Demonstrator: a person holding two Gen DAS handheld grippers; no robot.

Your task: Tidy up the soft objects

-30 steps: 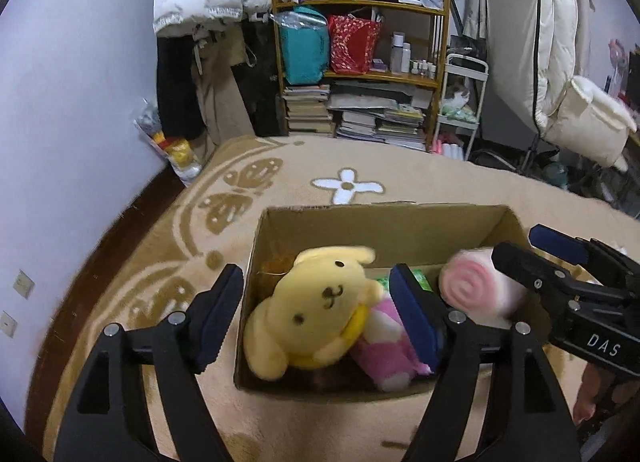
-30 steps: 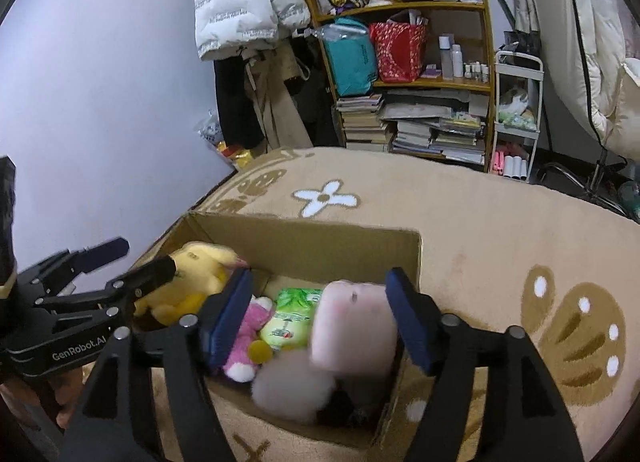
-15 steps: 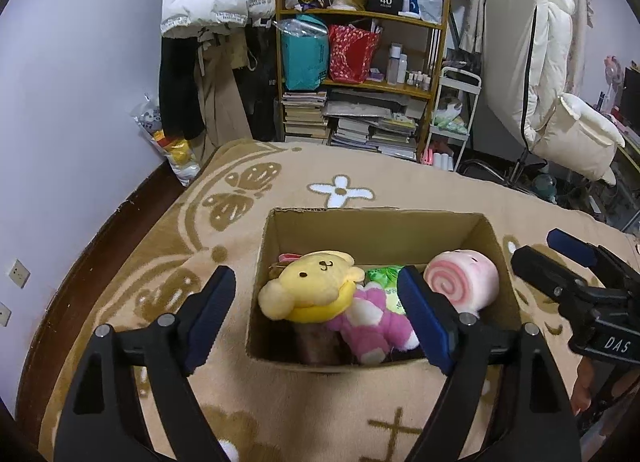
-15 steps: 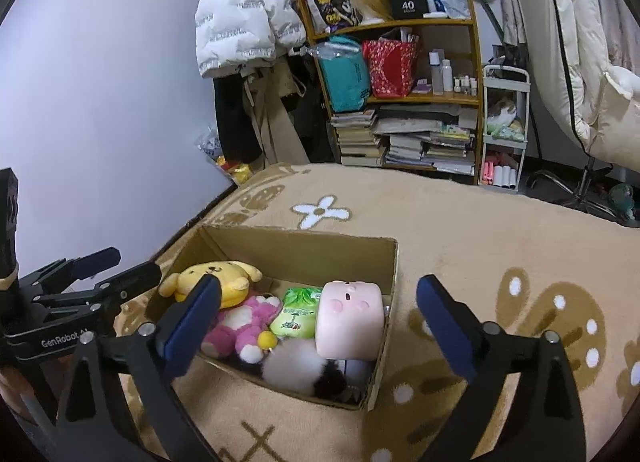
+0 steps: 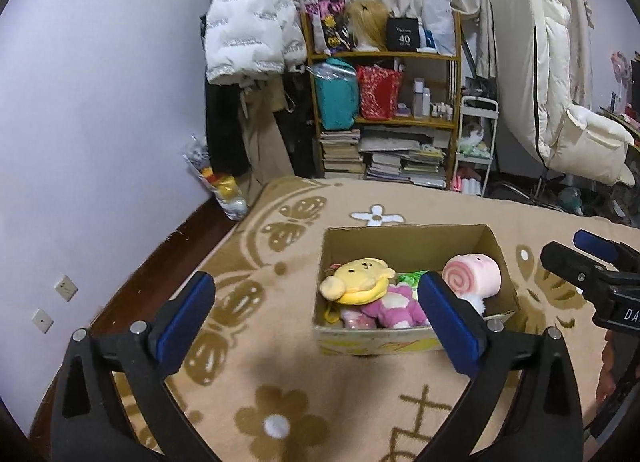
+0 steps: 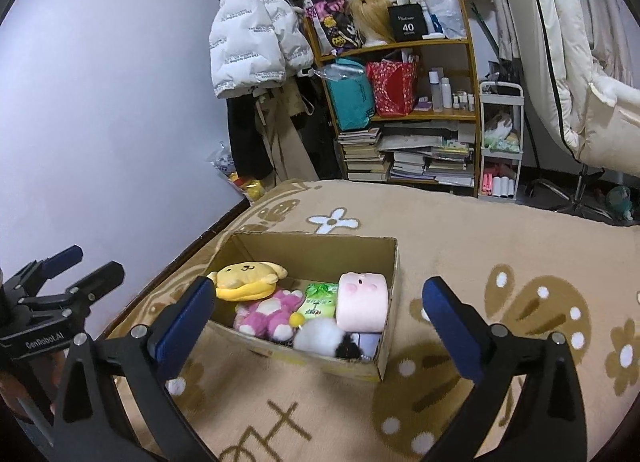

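A cardboard box [image 5: 404,238] sits on the tan rug; it also shows in the right wrist view [image 6: 312,240]. Inside lie a yellow dog plush [image 5: 356,274] [image 6: 248,276], a pink plush [image 5: 394,304] [image 6: 268,308], a green packet [image 6: 320,298], a pink roll plush [image 5: 472,274] [image 6: 362,300] and a white-and-black furry toy [image 6: 324,336]. My left gripper [image 5: 316,320] is open and empty, raised in front of the box. My right gripper [image 6: 318,322] is open and empty, also held back from the box. Each gripper shows at the edge of the other's view.
The patterned rug [image 5: 280,382] lies under the box. A wooden shelf [image 5: 384,114] with bags and stacked books stands behind, with hanging coats [image 5: 248,34] on its left and a white cart [image 5: 476,142] on its right. A purple wall [image 5: 100,102] runs along the left.
Both grippers have pulled back and up from the box and opened wider. The yellow plush and the pink roll plush now lie in the box, free of the fingers.
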